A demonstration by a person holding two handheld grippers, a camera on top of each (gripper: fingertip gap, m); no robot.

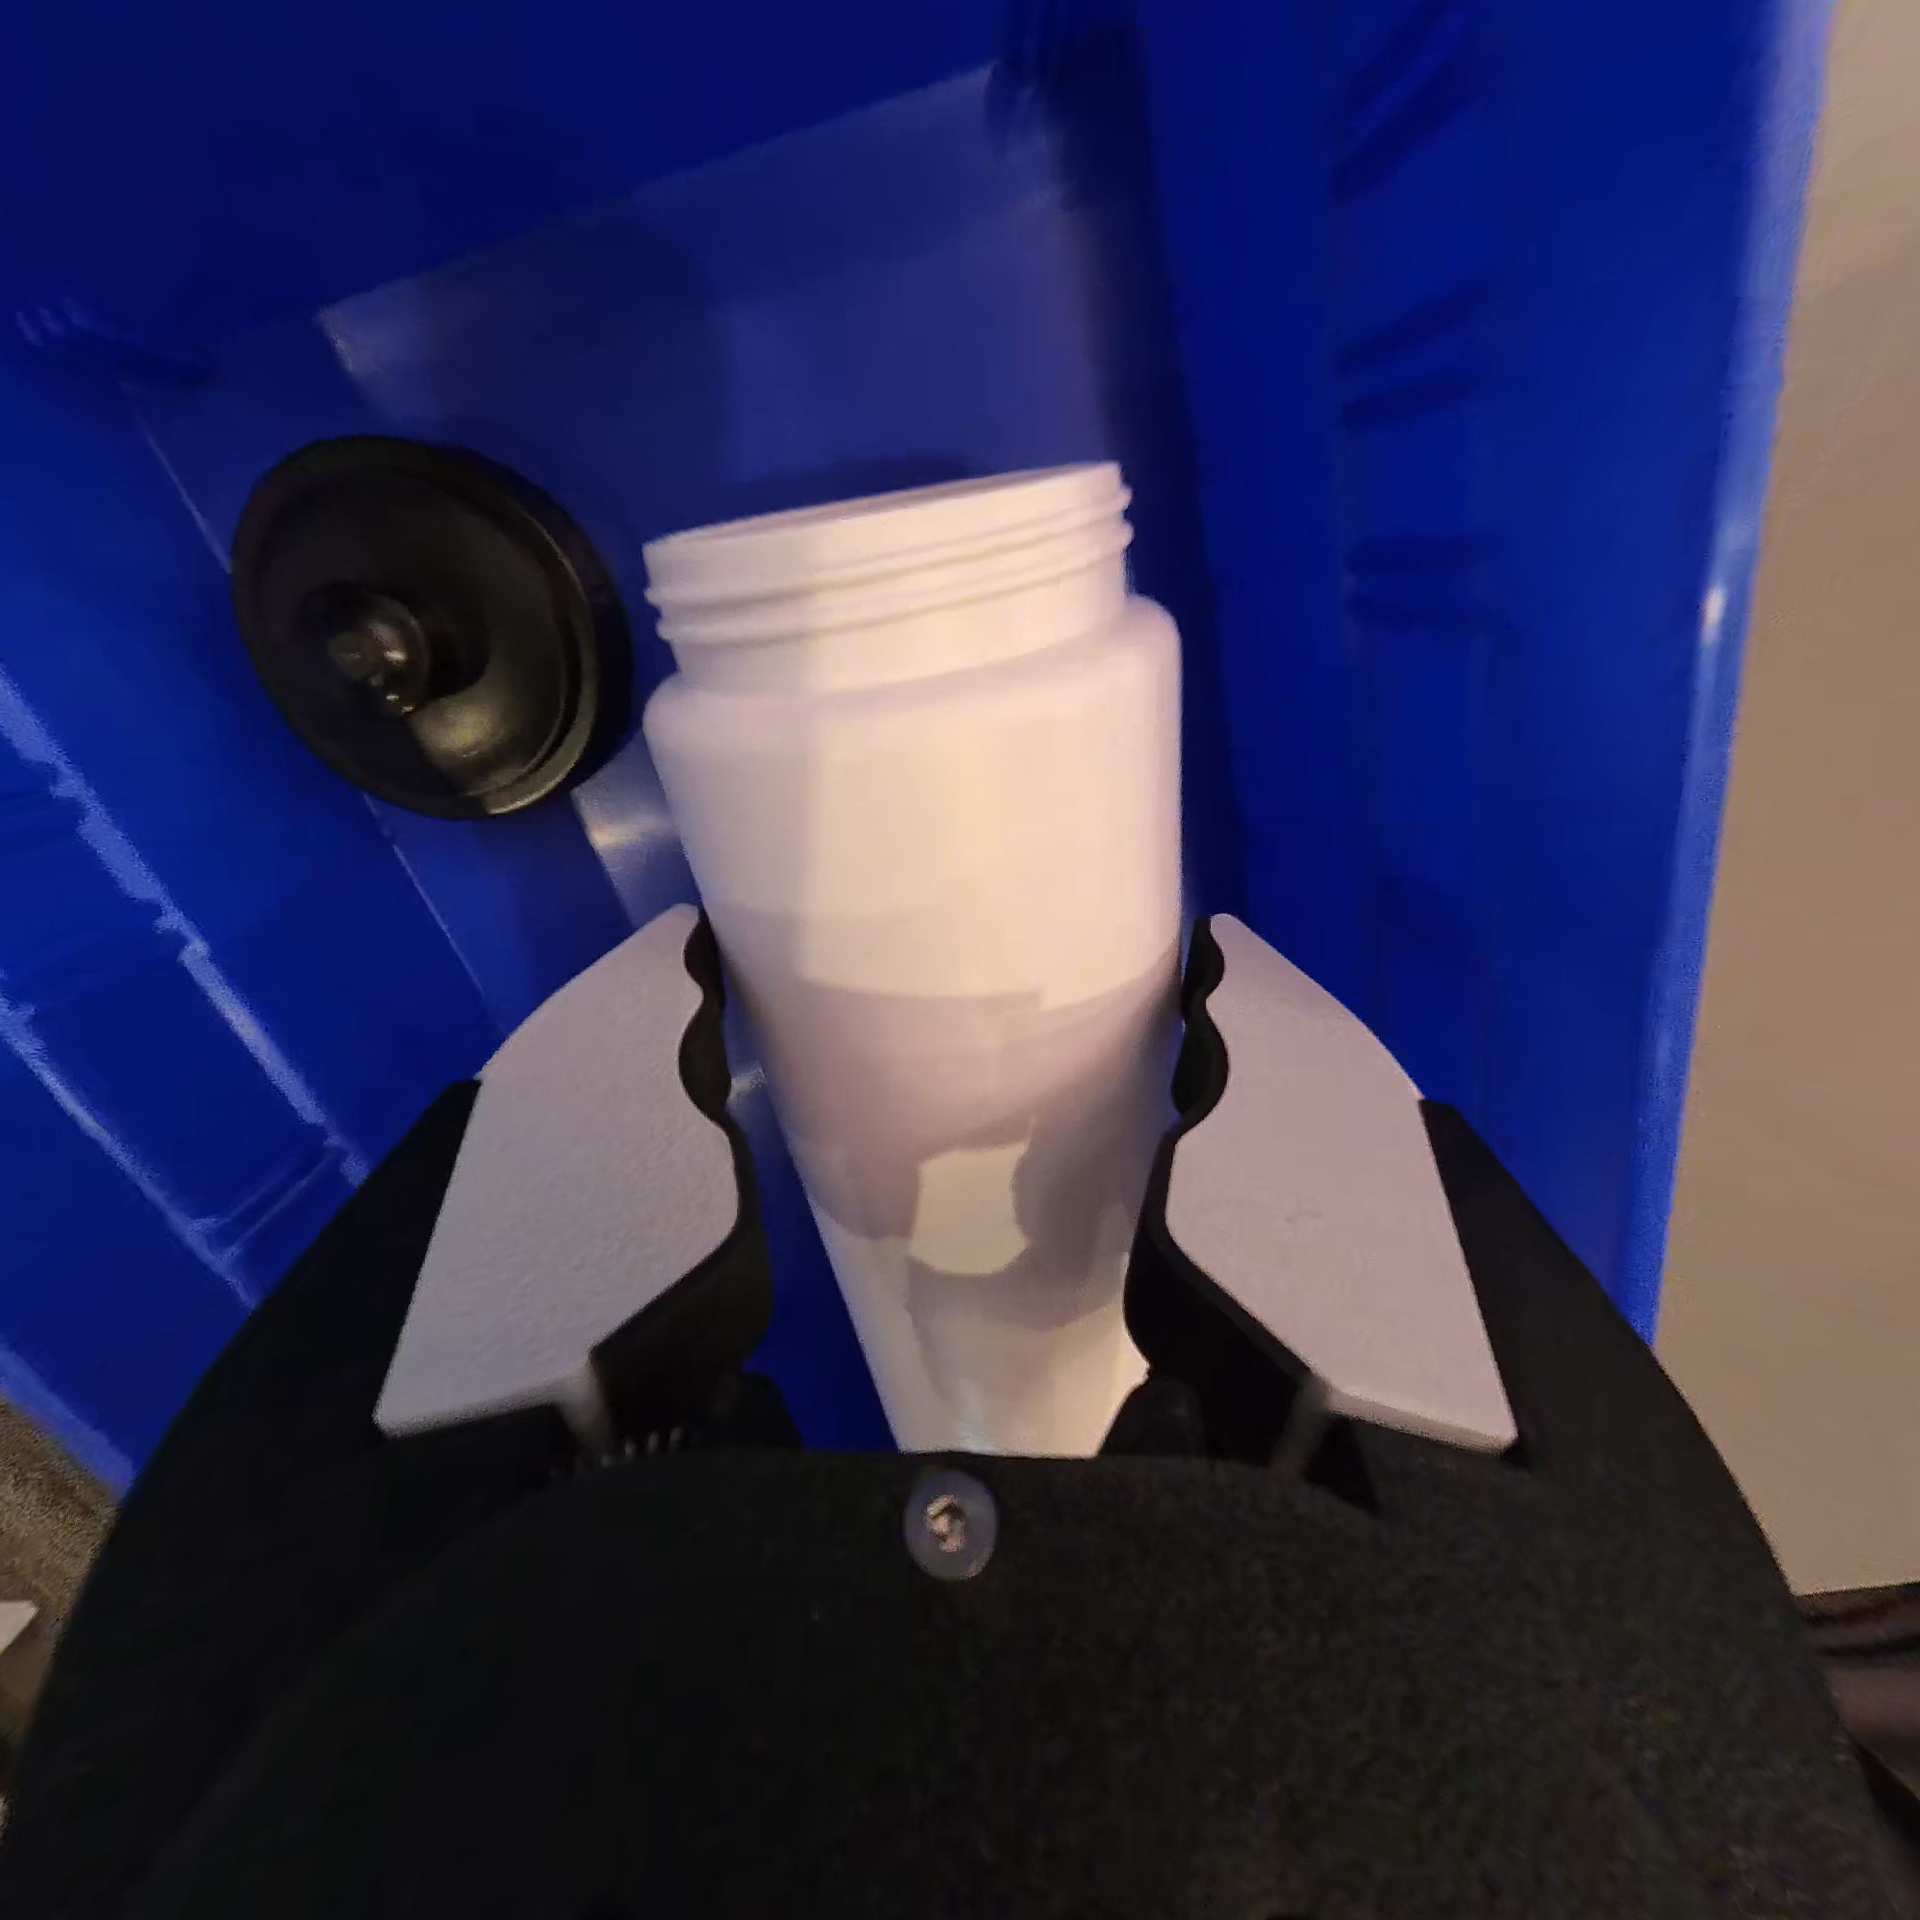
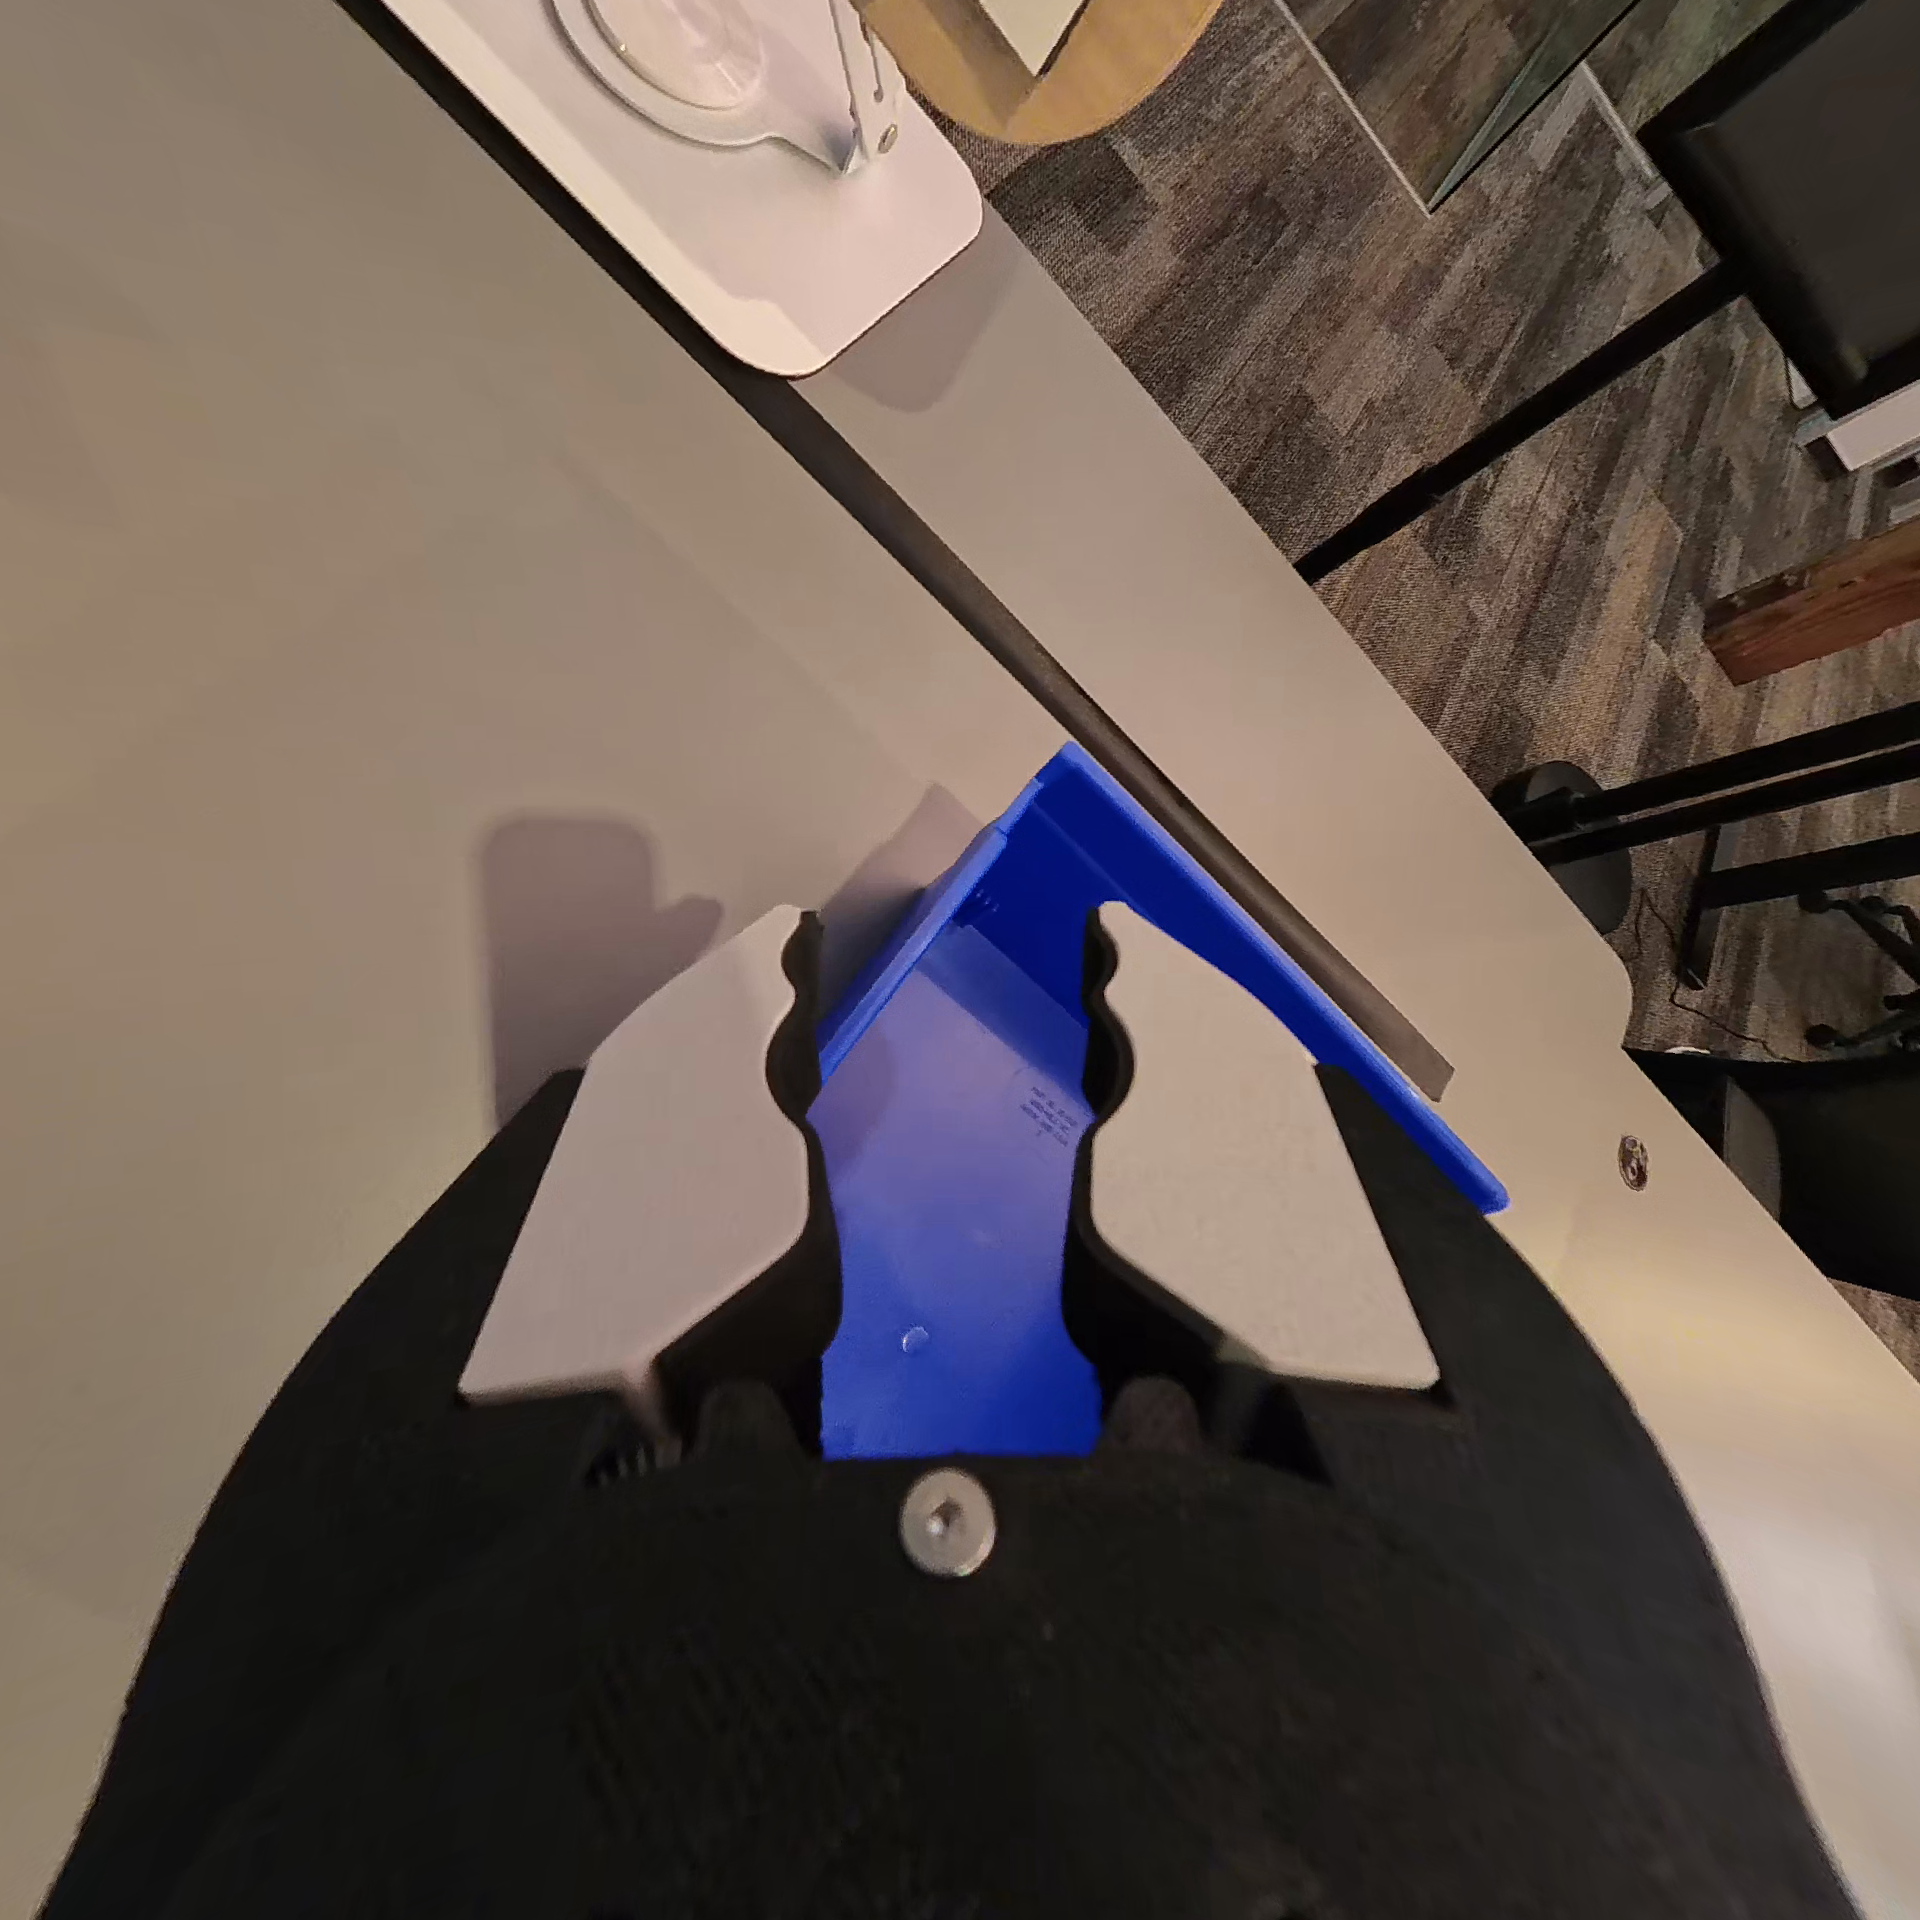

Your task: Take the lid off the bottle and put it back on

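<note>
In the left wrist view my left gripper point(image 1: 951, 935) is shut on a white plastic bottle point(image 1: 914, 790), gripping its lower body. The bottle's threaded neck point(image 1: 883, 561) is bare, with no lid on it. A black round lid point(image 1: 431, 623) lies to the left of the bottle against the blue bin point(image 1: 1455, 623), hollow side toward the camera. In the right wrist view my right gripper point(image 2: 951, 925) is open and empty, above the blue bin point(image 2: 956, 1195). The bottle and lid do not show in that view.
The blue bin stands on a pale table point(image 2: 312, 623) next to a dark seam point(image 2: 935, 561). A white tray with a clear round piece point(image 2: 748, 156) sits at the far end. The table edge and patterned floor with black furniture legs point(image 2: 1558, 416) lie to the right.
</note>
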